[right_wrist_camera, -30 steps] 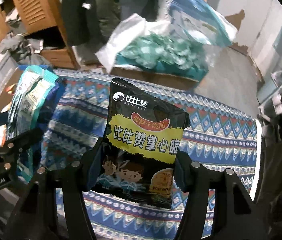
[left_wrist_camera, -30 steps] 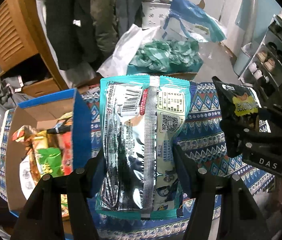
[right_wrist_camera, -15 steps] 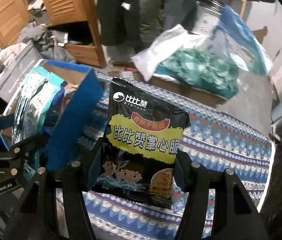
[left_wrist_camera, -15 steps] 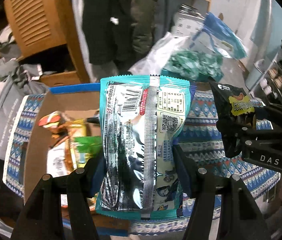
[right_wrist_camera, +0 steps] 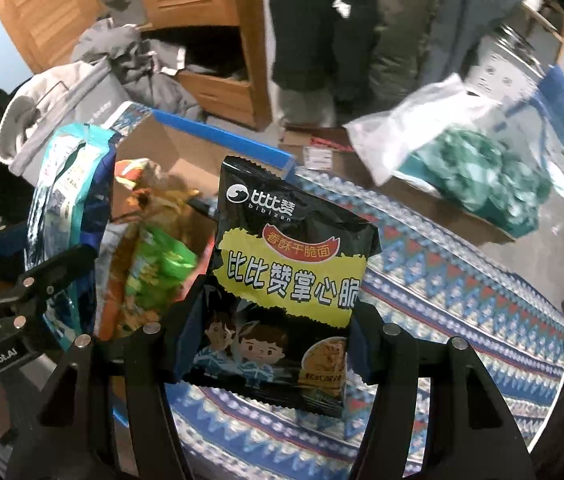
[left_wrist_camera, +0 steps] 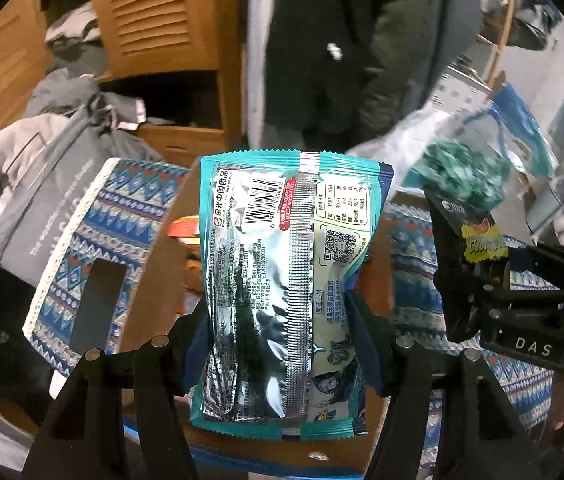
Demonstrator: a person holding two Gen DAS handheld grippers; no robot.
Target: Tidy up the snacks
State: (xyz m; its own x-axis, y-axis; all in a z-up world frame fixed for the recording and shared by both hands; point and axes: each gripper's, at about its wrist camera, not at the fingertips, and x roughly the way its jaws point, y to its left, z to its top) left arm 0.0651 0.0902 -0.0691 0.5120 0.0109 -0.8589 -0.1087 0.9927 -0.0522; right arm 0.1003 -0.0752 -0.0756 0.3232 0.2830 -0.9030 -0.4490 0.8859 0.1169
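the patterned cloth (right_wrist_camera: 462,292) is the biggest thing i see, a woven-looking cover with blue, white and red zigzag bands spread over the table. on its left part sits the cardboard box (right_wrist_camera: 186,148), brown inside with a blue rim, its flaps open. inside it lies a crumpled heap of glossy snack packs (right_wrist_camera: 150,256), green and orange. beyond the table there is a clear plastic bag (right_wrist_camera: 478,168) stuffed with teal wrapped pieces, and wooden slatted doors (left_wrist_camera: 154,12) behind.

my left gripper (left_wrist_camera: 282,328) has its fingers closed in on the teal packet (left_wrist_camera: 282,280), a puffy foil pouch with serrated ends, seen from the back: silver panel, vertical crimped seam, barcode and qr code. the fingers pinch its lower sides, and it stands upright above the open box.

my right gripper (right_wrist_camera: 270,332) is clamped the same way on the black packet (right_wrist_camera: 286,292), a shiny pouch with a yellow band of big characters and cartoon children below. it stands upright over the cloth, just to the right of the box's edge, with the teal packet off to its left.
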